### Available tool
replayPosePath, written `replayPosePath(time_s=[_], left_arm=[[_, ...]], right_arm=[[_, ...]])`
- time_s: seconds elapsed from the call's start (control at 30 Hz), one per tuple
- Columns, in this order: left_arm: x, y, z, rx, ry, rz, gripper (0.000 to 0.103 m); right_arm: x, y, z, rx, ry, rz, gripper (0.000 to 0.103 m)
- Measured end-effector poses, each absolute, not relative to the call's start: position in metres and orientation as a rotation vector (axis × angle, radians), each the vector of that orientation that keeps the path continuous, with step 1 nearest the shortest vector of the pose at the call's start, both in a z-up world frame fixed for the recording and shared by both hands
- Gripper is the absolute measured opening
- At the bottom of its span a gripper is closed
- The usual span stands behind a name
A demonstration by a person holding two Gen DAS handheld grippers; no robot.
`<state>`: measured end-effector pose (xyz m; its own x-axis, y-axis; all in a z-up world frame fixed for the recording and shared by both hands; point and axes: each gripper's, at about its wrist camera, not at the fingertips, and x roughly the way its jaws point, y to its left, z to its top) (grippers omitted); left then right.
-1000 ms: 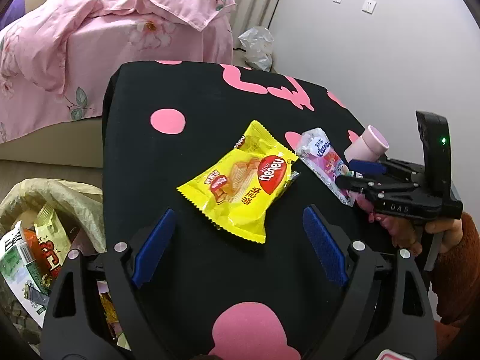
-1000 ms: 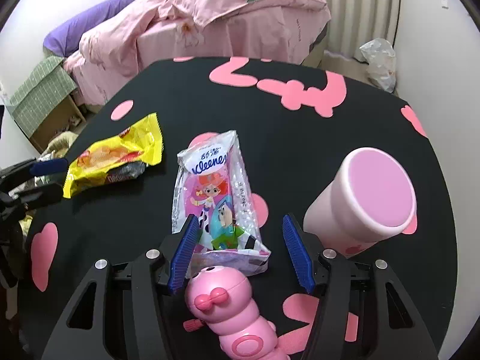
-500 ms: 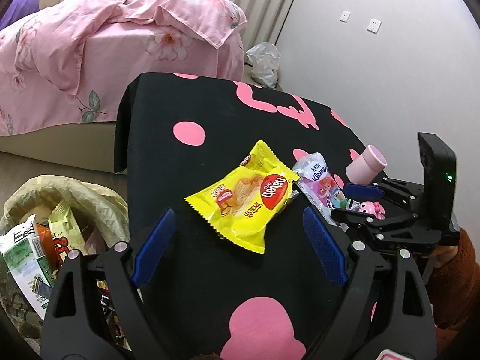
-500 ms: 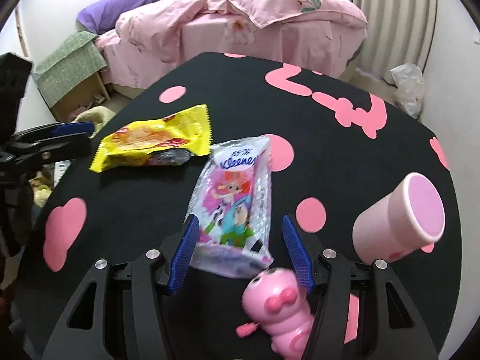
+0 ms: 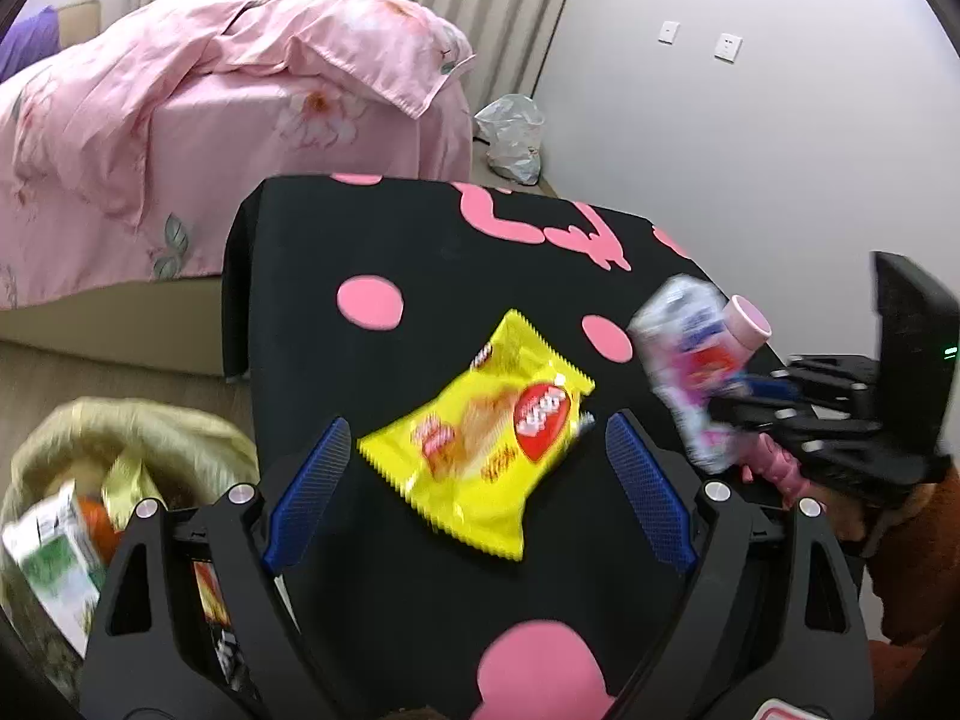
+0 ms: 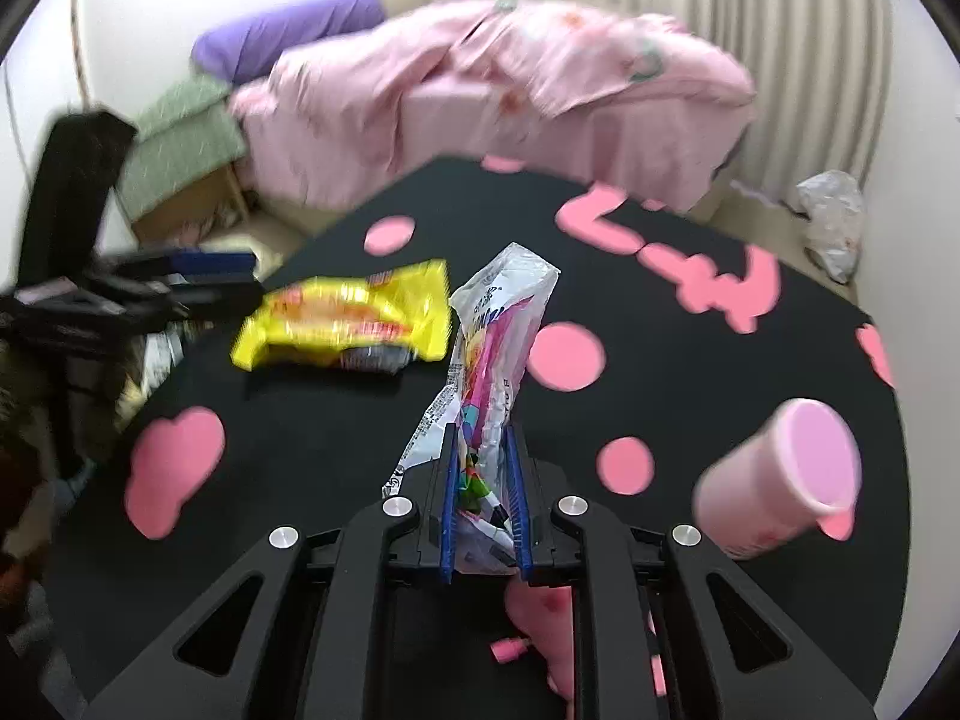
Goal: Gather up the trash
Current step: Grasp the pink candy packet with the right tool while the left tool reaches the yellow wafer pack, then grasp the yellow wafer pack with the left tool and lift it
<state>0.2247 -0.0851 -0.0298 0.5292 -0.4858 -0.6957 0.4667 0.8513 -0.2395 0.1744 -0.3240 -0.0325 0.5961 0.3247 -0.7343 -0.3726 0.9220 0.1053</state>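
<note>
Since a second ago the right gripper [image 6: 483, 498] has been closing on the tissue packet [image 6: 492, 354], now lifted beside the yellow snack bag [image 5: 486, 438] (which the open left gripper [image 5: 474, 492] straddles), presumably binward.
</note>
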Motion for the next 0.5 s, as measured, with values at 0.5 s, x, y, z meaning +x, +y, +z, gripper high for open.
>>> replayPosePath(time_s=[0.5], left_arm=[[0.206,-0.128,-0.051,0.095,0.964,-0.65,0.083]], right_arm=[[0.124,-0.387,-0.04,0.086,0.839,0.211,0.016]])
